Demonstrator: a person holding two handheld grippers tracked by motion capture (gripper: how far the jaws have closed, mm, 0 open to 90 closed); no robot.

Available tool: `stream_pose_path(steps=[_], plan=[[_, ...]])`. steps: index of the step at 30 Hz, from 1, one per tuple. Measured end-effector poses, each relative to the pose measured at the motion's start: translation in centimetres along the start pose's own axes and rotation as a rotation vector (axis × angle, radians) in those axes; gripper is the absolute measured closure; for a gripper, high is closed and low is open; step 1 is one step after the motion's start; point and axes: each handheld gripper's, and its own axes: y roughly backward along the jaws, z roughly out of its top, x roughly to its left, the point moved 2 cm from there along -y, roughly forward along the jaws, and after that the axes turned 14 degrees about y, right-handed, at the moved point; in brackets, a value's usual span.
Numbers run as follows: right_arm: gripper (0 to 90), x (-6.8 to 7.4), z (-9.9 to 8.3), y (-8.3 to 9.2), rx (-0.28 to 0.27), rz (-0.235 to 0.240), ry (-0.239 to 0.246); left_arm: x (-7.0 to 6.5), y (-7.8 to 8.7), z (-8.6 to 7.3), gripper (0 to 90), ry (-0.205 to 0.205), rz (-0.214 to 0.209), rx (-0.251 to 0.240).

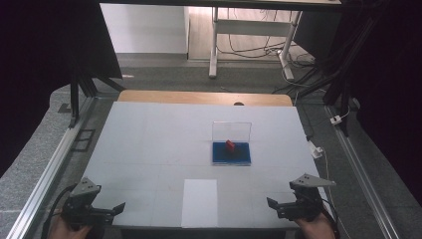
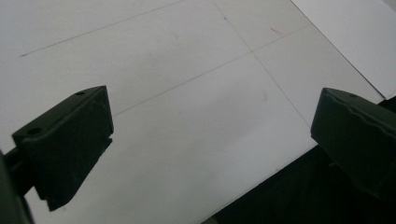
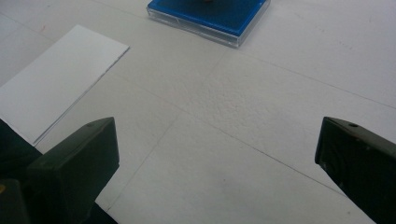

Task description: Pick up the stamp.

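Both grippers are being held low at the bottom of the high view: the left gripper [image 1: 107, 211] at lower left, the right gripper [image 1: 281, 205] at lower right, each with jaws spread apart and nothing between them. A clear case [image 1: 231, 153] with a blue base is sitting right of centre on the table [image 1: 149, 139], a small red piece [image 1: 230, 145] resting inside. A white sheet [image 1: 199, 202] is lying at bottom centre, between the grippers.
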Motion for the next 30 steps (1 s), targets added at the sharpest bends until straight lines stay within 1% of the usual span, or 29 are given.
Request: stream_pose_path(steps=[3, 6, 9, 10, 14, 16, 18, 21, 25, 27, 30], plan=[[0.0, 0.0, 0.0, 0.0, 0.0, 0.002, -0.001, -0.1, -0.1, 0.0, 0.3, -0.018, -0.018, 0.012], [0.0, 0.0, 0.0, 0.0, 0.001, 0.007, 0.001, -0.1, -0.1, 0.0, 0.4, -0.025, -0.039, 0.018], [0.0, 0.0, 0.0, 0.0, 0.004, 0.012, 0.005, 0.0, 0.0, 0.0, 0.1, -0.015, -0.052, 0.018], [0.0, 0.0, 0.0, 0.0, 0.005, 0.013, 0.006, 0.1, 0.0, -0.1, 0.0, -0.013, -0.054, 0.026], [0.0, 0.1, 0.1, -0.1, 0.003, 0.01, 0.012, 0.1, 0.0, -0.1, 0.0, -0.009, -0.055, 0.032], [0.0, 0.1, 0.2, 0.0, -0.009, 0.0, 0.022, 0.1, 0.0, -0.1, 0.0, -0.007, -0.064, 0.034], [0.0, 0.1, 0.3, 0.0, -0.018, 0.003, 0.023, 0.2, 0.1, 0.0, 0.0, -0.004, -0.083, 0.036], [0.0, 0.2, 0.5, 0.1, -0.022, 0.004, 0.031, 0.4, 0.1, 0.0, 0.2, 0.003, -0.11, 0.031], [0.0, 0.3, 0.8, 0.0, -0.026, 0.014, 0.045, 0.5, 0.3, 0.1, 0.7, -0.008, -0.139, 0.005], [0.0, 0.4, 0.9, -0.1, -0.038, 0.014, 0.055, 0.4, 0.3, 0.2, 0.8, -0.011, -0.142, -0.005], [0.0, 0.4, 1.2, -0.2, -0.038, 0.017, 0.06, 0.4, 0.2, 0.2, 0.8, -0.016, -0.141, -0.006]])
